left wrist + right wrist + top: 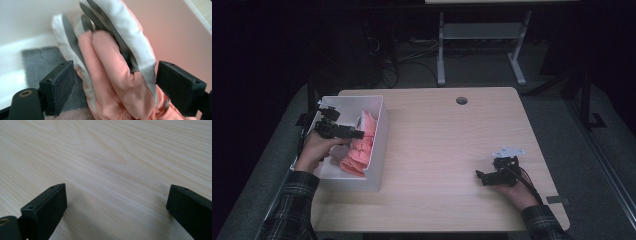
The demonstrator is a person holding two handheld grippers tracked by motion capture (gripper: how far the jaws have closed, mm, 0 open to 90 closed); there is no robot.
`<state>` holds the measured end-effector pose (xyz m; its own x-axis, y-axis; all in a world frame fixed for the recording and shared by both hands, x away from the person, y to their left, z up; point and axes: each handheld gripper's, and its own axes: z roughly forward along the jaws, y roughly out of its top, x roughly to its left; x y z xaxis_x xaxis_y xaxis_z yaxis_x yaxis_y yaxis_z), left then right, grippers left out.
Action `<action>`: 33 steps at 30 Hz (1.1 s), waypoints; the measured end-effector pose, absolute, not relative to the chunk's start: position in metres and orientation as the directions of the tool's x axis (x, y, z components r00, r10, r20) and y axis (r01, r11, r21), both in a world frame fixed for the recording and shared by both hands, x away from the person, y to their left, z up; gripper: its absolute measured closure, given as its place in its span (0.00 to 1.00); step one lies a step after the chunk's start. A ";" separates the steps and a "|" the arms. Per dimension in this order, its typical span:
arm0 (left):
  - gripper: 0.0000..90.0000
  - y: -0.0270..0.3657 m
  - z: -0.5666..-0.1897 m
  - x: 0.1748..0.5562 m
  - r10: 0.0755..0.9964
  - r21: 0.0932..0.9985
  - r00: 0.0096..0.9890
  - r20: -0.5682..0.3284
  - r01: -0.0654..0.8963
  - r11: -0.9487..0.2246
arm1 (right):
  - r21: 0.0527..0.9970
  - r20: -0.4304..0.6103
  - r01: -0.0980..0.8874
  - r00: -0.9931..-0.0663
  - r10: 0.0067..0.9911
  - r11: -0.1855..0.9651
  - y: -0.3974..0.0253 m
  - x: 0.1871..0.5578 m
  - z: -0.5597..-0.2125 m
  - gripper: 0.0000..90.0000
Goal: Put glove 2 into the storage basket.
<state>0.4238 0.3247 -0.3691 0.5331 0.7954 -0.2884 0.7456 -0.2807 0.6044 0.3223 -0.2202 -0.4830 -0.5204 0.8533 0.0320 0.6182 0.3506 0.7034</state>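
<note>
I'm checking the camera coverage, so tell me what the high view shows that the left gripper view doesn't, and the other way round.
The high view alone takes in the whole wooden table, the right gripper resting open on it, and both of the person's hands. The left gripper view alone shows the glove's grey-and-white palm side and a grey cloth beneath. Both show the left gripper, open around the pink glove in the white bin.

A box (379, 150) is set on the left part of the table (447, 145), its near end close to the near edge. Gloves (362, 145) are piled in the right half of the box, against its right wall. The left gripper (357, 134) is held inside the box, just left of the gloves, with one glove (117, 75) placed between its spread jaws. The right gripper (479, 175) is rested on the table at the near right, well apart from the box. A hole (461, 100) is found near the far edge.
</note>
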 end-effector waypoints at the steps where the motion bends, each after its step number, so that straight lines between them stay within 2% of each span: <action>1: 0.16 0.325 -0.365 0.423 0.798 0.611 0.533 -0.281 0.741 -0.279 | 0.704 0.032 0.618 -0.520 0.853 0.351 -0.220 0.322 -0.483 0.03; 8: 0.16 0.328 -0.332 0.418 0.787 0.676 0.562 -0.256 0.686 -0.270 | 0.704 0.032 0.619 -0.518 0.855 0.349 -0.220 0.322 -0.483 0.03; 13: 0.16 0.315 -0.310 0.412 0.760 0.721 0.608 -0.231 0.631 -0.286 | 0.703 0.032 0.620 -0.518 0.855 0.349 -0.220 0.322 -0.483 0.03; 24: 0.16 0.256 -0.284 0.394 0.678 0.778 0.711 -0.184 0.528 -0.342 | 0.704 0.031 0.619 -0.518 0.855 0.349 -0.220 0.322 -0.483 0.03; 33: 0.16 0.203 -0.288 0.382 0.615 0.791 0.768 -0.177 0.483 -0.375 | 0.704 0.031 0.619 -0.518 0.855 0.349 -0.220 0.322 -0.483 0.03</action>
<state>0.3821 0.2031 -0.2881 0.7681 0.6153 -0.1774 0.4832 -0.3751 0.7911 0.3225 -0.2203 -0.4830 -0.5181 0.8547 0.0313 0.6188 0.3493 0.7036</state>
